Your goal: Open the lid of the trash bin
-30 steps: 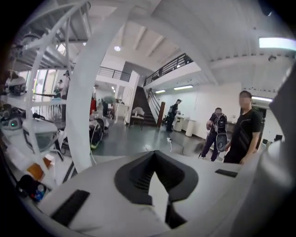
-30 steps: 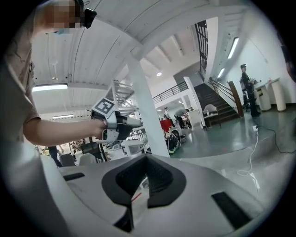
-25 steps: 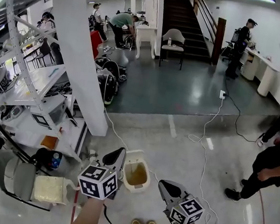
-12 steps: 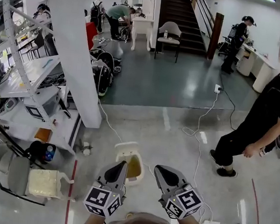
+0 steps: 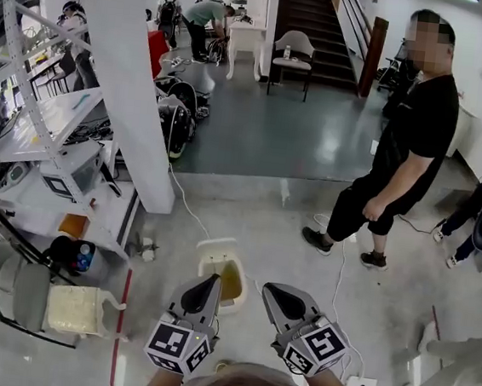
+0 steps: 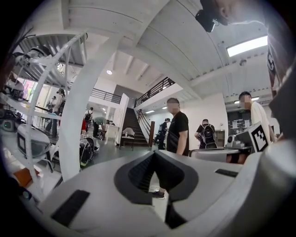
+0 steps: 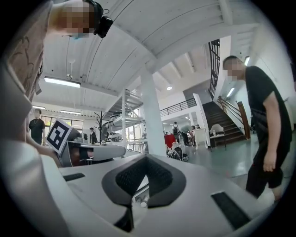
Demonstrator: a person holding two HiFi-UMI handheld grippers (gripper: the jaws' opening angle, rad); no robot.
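Note:
The small cream trash bin [image 5: 220,273] stands on the floor just ahead of me, its top uncovered so the yellowish inside shows, with a pale lid part at its far rim. My left gripper [image 5: 209,280] hovers over the bin's near left edge, jaws shut and empty. The right gripper [image 5: 270,290] hangs just right of the bin, also shut on nothing. In the left gripper view the left gripper [image 6: 155,155] points at the room, and in the right gripper view so does the right gripper [image 7: 146,158]; neither shows the bin.
A person in black [image 5: 406,154] stands on the floor to the front right. A white pillar [image 5: 125,90] and shelving [image 5: 35,115] fill the left. A white cable [image 5: 338,279] runs to a power strip [image 5: 359,385]. A grey chair [image 5: 4,287] and cream container [image 5: 79,310] sit at lower left.
The person in black has walked in from the right toward the middle. My left gripper dropped lower and nearer the bin a second ago; both grippers have held almost still since.

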